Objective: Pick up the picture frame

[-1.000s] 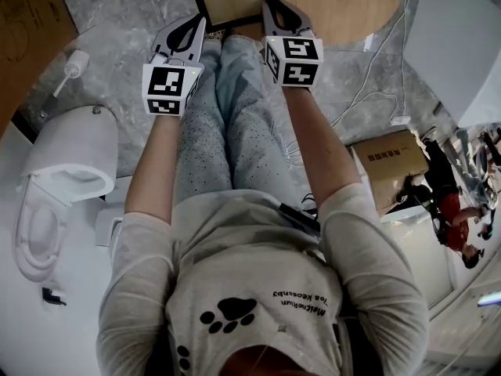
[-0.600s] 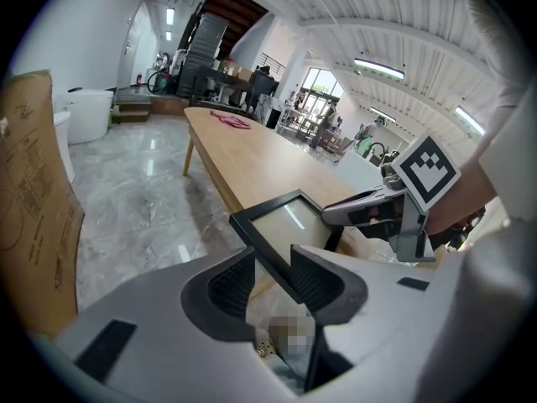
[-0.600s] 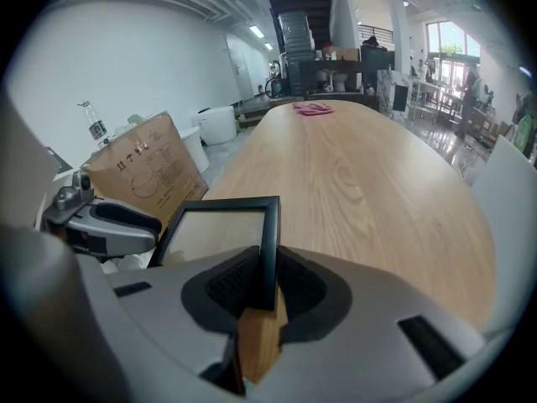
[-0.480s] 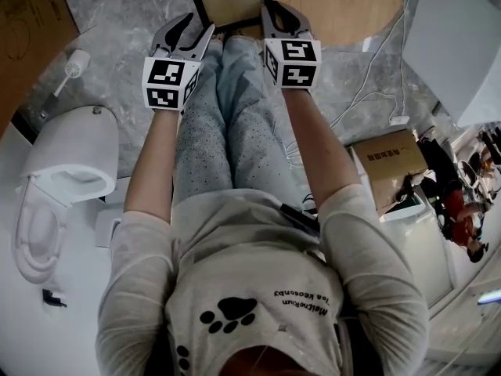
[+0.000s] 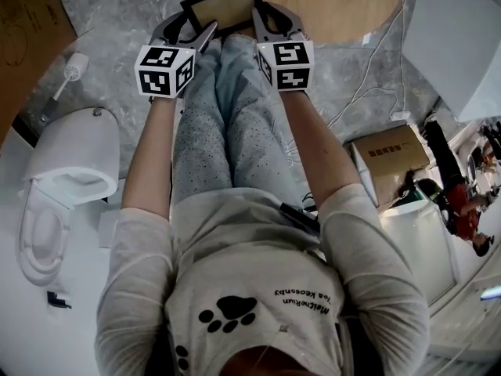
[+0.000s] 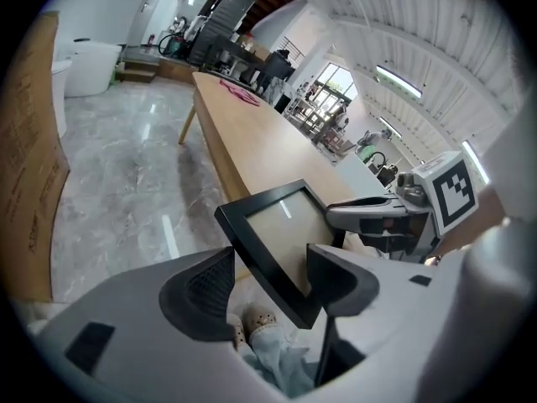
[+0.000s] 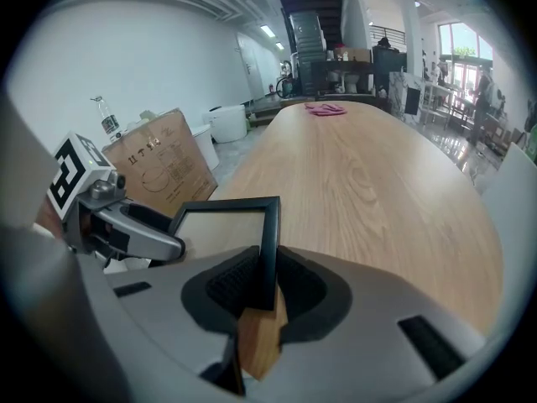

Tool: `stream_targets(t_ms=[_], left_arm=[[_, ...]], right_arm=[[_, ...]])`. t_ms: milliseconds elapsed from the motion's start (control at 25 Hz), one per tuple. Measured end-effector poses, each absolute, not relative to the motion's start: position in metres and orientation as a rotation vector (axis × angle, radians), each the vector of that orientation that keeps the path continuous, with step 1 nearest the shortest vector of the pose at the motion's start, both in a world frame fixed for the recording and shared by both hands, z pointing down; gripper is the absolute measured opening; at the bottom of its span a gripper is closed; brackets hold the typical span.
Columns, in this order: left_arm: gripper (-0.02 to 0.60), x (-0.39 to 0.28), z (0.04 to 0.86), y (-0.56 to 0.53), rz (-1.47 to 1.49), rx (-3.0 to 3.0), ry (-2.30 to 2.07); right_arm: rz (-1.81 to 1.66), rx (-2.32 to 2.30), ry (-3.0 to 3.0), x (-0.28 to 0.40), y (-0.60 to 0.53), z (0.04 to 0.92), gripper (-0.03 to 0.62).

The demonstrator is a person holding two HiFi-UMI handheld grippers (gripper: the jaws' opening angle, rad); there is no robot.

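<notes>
The black picture frame with a pale insert rests at the near edge of the wooden table, tilted. My right gripper is shut on the frame's right side; in the right gripper view its pads pinch the black edge. My left gripper has just been opening its jaws and stands wide open. In the left gripper view the picture frame's lower corner lies between the jaws, clear of the left pad. The right gripper shows beyond it.
A white toilet and a toilet brush stand on the marble floor at left. A cardboard box and white cables lie at right. The person's legs are directly under both grippers.
The left gripper's jaws went from shut to wide open and moved forward onto the frame's left corner. The right gripper kept its hold, and the frame shifted slightly left.
</notes>
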State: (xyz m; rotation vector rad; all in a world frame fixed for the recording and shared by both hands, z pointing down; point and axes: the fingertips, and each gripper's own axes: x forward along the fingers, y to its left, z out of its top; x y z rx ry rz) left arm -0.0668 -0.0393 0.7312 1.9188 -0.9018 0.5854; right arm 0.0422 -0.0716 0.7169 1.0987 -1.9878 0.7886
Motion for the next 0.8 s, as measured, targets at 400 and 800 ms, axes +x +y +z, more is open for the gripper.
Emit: stream_targets(t_ms=[400,800], left_arm=[[0.281,-0.053,0.74,-0.029,0.491,1.823,-0.763],[0.191,-0.052,0.719,-0.034,0.383,1.819,-0.73]], right_arm=[[0.79,1.077,-2.017,0.036,-0.069,0.719,0.072],[0.817,1.099,-2.013,0.037,-0.07,0.72,0.072]])
